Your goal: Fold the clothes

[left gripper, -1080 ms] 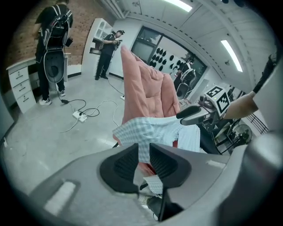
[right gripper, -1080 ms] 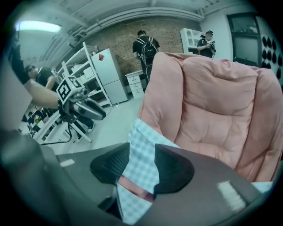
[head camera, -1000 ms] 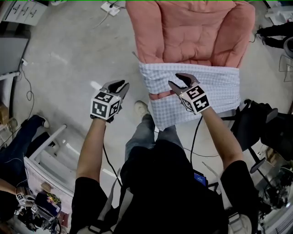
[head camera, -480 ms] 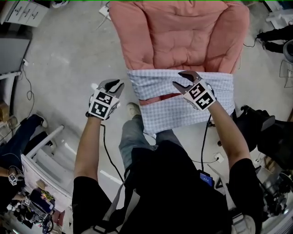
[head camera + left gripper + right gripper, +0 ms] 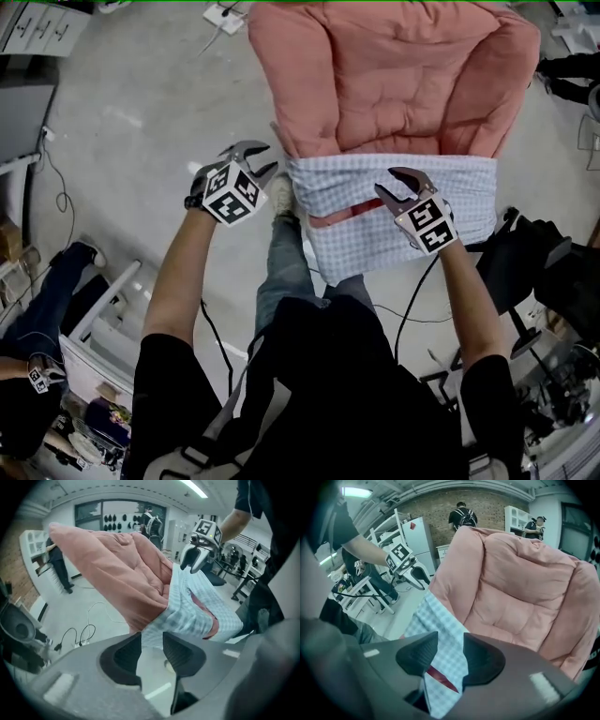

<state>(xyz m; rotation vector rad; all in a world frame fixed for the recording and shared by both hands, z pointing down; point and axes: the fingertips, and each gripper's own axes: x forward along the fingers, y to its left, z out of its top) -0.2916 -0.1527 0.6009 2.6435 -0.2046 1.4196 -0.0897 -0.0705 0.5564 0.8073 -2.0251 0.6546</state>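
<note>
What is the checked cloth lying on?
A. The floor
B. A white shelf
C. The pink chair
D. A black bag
C: the cloth hangs over the front edge of the chair.

Reaching forward and steeply down with both arms, left forearm (image 5: 178, 272) and right forearm (image 5: 466, 291) bare. Holding left gripper (image 5: 257, 158) with jaws a little apart, just opened wider, nothing between them. Holding right gripper (image 5: 391, 181) likewise parted, pads pressing nothing.
</note>
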